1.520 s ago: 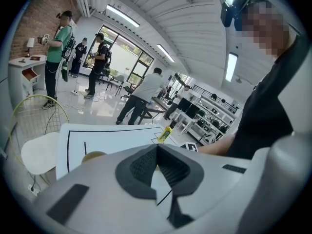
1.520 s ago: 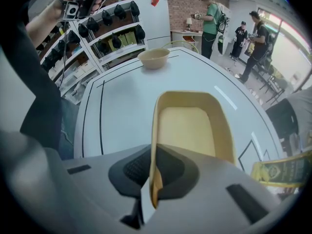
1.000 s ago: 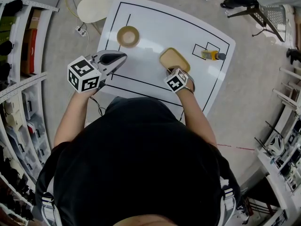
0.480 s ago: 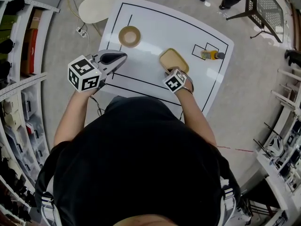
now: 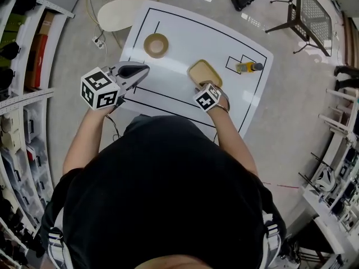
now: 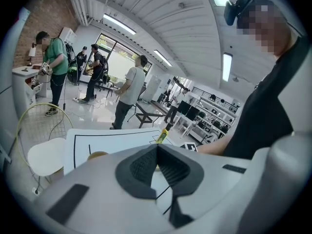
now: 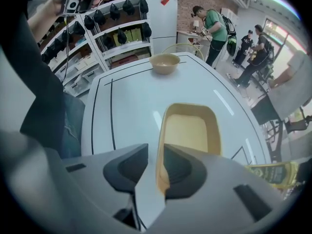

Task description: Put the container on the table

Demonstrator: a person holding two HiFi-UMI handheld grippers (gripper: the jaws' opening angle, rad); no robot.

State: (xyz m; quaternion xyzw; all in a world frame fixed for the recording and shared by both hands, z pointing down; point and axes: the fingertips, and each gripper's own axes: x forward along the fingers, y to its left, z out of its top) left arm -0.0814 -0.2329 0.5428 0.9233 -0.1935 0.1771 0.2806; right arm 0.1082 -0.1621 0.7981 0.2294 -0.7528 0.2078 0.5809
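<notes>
White table (image 5: pixel 168 43) bears the container (image 5: pixel 205 72) flat at centre frame, its near rim between the right gripper's (image 7: pixel 156 155) jaws, which have just been opening and stand wide, so it seems best to lift straight up without nudging the rim, while the closed, empty left gripper (image 6: pixel 157 147) hovers at left.

Probably a lab: stocked shelves (image 5: pixel 25 55), marked table (image 5: pixel 185 43).

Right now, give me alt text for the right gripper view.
The jaws of the right gripper have just been opening and straddle the near rim of the tan container resting on the white table. A tan bowl stands farther back.
</notes>
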